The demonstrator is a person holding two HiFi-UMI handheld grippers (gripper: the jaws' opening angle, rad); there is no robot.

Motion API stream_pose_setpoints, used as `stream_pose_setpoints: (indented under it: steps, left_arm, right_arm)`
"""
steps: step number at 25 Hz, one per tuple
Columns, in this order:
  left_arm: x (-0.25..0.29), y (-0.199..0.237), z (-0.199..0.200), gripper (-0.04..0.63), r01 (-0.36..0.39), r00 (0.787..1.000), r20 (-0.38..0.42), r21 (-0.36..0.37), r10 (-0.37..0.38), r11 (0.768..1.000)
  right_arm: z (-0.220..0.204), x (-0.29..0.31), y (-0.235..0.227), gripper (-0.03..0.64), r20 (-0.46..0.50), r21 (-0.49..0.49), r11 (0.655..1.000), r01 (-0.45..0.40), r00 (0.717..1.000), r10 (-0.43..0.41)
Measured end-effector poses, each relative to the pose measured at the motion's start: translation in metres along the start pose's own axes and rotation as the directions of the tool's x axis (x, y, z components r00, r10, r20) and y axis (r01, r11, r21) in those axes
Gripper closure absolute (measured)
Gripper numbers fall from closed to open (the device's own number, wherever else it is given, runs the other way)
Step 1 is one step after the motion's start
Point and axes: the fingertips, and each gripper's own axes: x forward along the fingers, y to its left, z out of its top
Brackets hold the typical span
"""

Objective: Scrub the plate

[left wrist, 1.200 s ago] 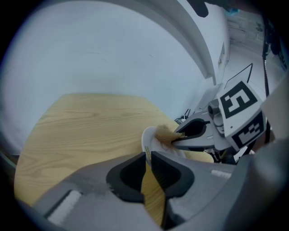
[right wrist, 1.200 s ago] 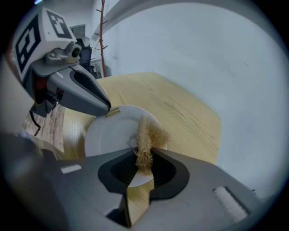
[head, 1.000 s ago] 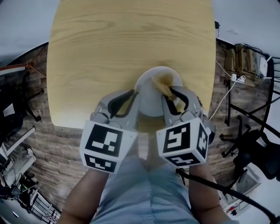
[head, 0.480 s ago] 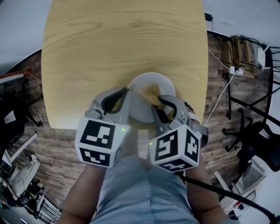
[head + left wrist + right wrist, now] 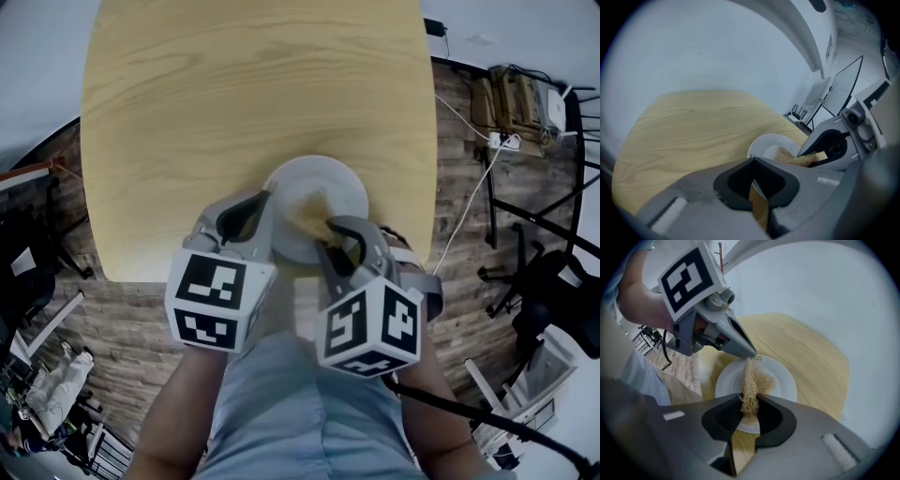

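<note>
A white plate (image 5: 349, 190) lies on the pale wooden table (image 5: 234, 94), near its front edge. My left gripper (image 5: 273, 212) stands at the plate's near left rim; its jaws have just been closing and now pinch the rim (image 5: 751, 158). The right gripper (image 5: 328, 231) is shut on a tan fibrous scrubber (image 5: 752, 380), whose loose end rests on the plate's middle (image 5: 785, 380). In the right gripper view the left gripper (image 5: 751, 354) has its tips on the rim just beyond the scrubber. The plate's near part is hidden under both grippers.
The table's front edge (image 5: 141, 272) runs just below the plate, with wood-plank floor (image 5: 112, 319) beyond it. Chairs and cables (image 5: 525, 281) stand on the right, and the person's lap (image 5: 300, 412) is below the grippers.
The left gripper's jaws have closed onto the plate's rim. The right gripper has shifted a little to the left with the scrubber, drawing it toward the plate's middle.
</note>
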Motion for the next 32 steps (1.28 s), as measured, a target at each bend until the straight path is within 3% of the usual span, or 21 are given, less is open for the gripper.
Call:
stream_pose_setpoints:
  steps: [5,10,16,20,27,32]
  left_arm:
    - [0.003,-0.004,0.001,0.575,0.014,1.000,-0.013,0.013,-0.014,1.000]
    - [0.009,-0.012,-0.001,0.575,0.043,0.999,-0.031,0.004,-0.043,0.999]
    - [0.015,-0.024,-0.003,0.575,0.074,0.996,-0.040,-0.012,-0.075,0.997]
    - [0.015,-0.025,-0.004,0.575,0.077,0.996,-0.032,-0.025,-0.078,0.997]
    - [0.016,-0.017,-0.001,0.575,0.054,0.998,-0.018,-0.008,-0.054,0.999]
    - [0.016,-0.017,0.000,0.575,0.037,0.999,-0.013,0.016,-0.037,0.999]
  right_arm:
    - [-0.016,-0.008,-0.006,0.543,-0.021,0.022,1.000,0.001,1.000,0.000]
    - [-0.029,-0.013,-0.033,0.543,-0.051,0.102,0.992,0.074,0.996,-0.069]
    - [-0.020,-0.006,-0.048,0.543,-0.062,0.072,0.990,0.117,0.992,-0.113]
    - [-0.005,0.001,-0.037,0.543,-0.043,0.019,0.996,0.091,0.995,-0.090]
    - [-0.010,-0.001,-0.008,0.543,-0.064,-0.054,0.998,-0.030,0.998,0.027]
    - [-0.027,-0.012,-0.009,0.543,-0.092,-0.029,0.999,-0.042,0.995,0.039]
